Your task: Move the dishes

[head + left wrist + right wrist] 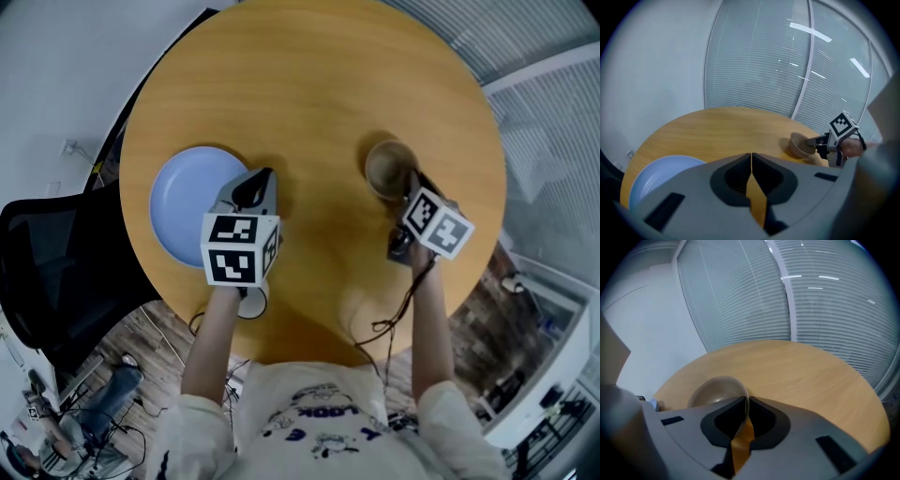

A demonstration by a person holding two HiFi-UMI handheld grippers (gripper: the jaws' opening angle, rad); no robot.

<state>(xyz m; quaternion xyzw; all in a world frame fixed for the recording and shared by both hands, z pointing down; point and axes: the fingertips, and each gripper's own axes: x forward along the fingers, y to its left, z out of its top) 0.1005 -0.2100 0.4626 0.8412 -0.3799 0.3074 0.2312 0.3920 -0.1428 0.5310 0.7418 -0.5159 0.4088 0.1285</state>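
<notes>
A light blue plate [192, 202] [661, 178] lies on the left side of the round wooden table [319, 84]. My left gripper [255, 180] [751, 157] hovers at the plate's right edge, shut, with nothing between its jaws. On the right side a small brown bowl [386, 167] [800, 145] [717, 390] rests on the table. My right gripper [411, 186] [746, 401] is shut on the bowl's near rim, one jaw inside the bowl and one outside. The left gripper view also shows the right gripper [820, 140] at the bowl.
A black chair [56, 272] stands beside the table at the left. Cables [394, 319] hang from the right gripper over the table's near edge. Glass walls with blinds [811, 301] rise behind the table's far side. The far half of the table carries nothing.
</notes>
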